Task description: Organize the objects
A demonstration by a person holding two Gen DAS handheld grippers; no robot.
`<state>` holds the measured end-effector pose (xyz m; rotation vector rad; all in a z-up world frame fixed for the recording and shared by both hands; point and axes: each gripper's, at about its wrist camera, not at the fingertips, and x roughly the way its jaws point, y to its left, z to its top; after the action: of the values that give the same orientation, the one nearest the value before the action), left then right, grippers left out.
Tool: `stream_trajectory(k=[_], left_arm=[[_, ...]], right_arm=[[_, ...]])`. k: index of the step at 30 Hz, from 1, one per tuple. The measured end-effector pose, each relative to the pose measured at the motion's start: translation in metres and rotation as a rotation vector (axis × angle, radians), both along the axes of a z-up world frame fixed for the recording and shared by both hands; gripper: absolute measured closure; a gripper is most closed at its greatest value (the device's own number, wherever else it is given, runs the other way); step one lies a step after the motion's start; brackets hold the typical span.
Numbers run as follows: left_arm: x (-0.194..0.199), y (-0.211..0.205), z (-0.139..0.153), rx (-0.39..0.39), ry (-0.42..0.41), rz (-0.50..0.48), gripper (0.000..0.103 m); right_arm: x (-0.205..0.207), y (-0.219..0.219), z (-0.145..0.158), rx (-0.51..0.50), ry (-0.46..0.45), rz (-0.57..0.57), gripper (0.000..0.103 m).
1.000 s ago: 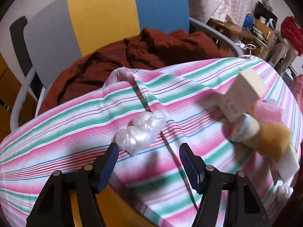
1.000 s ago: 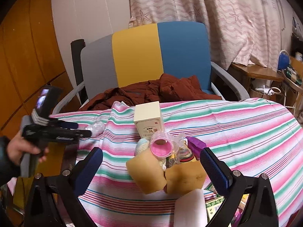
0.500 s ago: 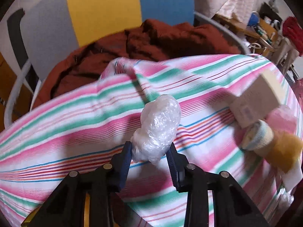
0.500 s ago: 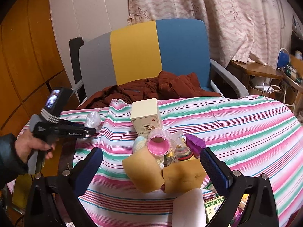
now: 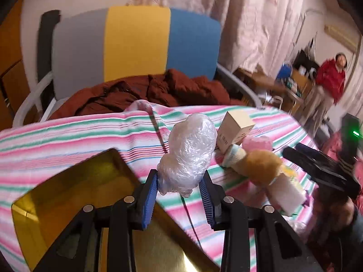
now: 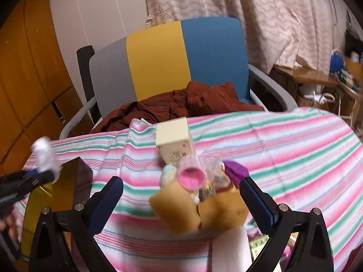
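Blue-ribbed fingers (image 5: 151, 192) of our left gripper (image 5: 180, 189) pinch the lower end of a crumpled clear plastic wad (image 5: 188, 154), which stands up above the tips, lifted off the cloth. Directly under that gripper we see a shallow gold tin (image 5: 68, 195) with a shiny yellow inside, lying on the striped tablecloth (image 5: 68, 136); in the right wrist view the same tin (image 6: 45, 195) sits at the left edge of the table, below the wad (image 6: 44, 156) and the left gripper (image 6: 34, 176).

Our right gripper (image 6: 181, 195) stands with its jaws spread wide and nothing between the pads; it hangs just in front of a heap of small things. Nearest in that heap we see two tan sponge-like pieces (image 6: 197, 213) and a white foam block (image 6: 231, 249), with a green printed packet (image 6: 261, 247) beside it whose writing we cannot read. Just behind them lie a pink-mouthed cup in clear wrap (image 6: 191, 176), a purple piece (image 6: 236, 168) and a pale striped roll (image 6: 168, 174). A cream carton (image 6: 175, 140) stands tilted at the back of the heap, touching it; its front carries small red and dark print, too blurred for us to read.

Beyond the table we see a chair (image 6: 158, 56) with grey, yellow and blue panels, a rust-brown garment (image 6: 181, 104) heaped on its seat, and pale patterned curtains (image 6: 249, 11) behind. Far right in the left wrist view, a person in a red top (image 5: 331, 79) stands, blurred.
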<state>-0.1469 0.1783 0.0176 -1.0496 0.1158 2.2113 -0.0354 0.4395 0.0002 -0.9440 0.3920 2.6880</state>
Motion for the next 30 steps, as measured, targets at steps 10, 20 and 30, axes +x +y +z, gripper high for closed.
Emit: stream_trajectory(k=[10, 20, 30], left_arm=[[0.043, -0.075, -0.009, 0.036, -0.019, 0.108, 0.066], [0.058, -0.122, -0.036, 0.026, -0.078, 0.225, 0.066], [0.074, -0.151, -0.042, 0.009, -0.073, 0.299, 0.066]], right_arm=[[-0.102, 0.009, -0.01, 0.08, -0.136, -0.036, 0.001], [-0.118, 0.005, -0.018, 0.067, -0.183, -0.014, 0.05], [-0.061, -0.067, 0.06, 0.107, 0.024, 0.176, 0.05]])
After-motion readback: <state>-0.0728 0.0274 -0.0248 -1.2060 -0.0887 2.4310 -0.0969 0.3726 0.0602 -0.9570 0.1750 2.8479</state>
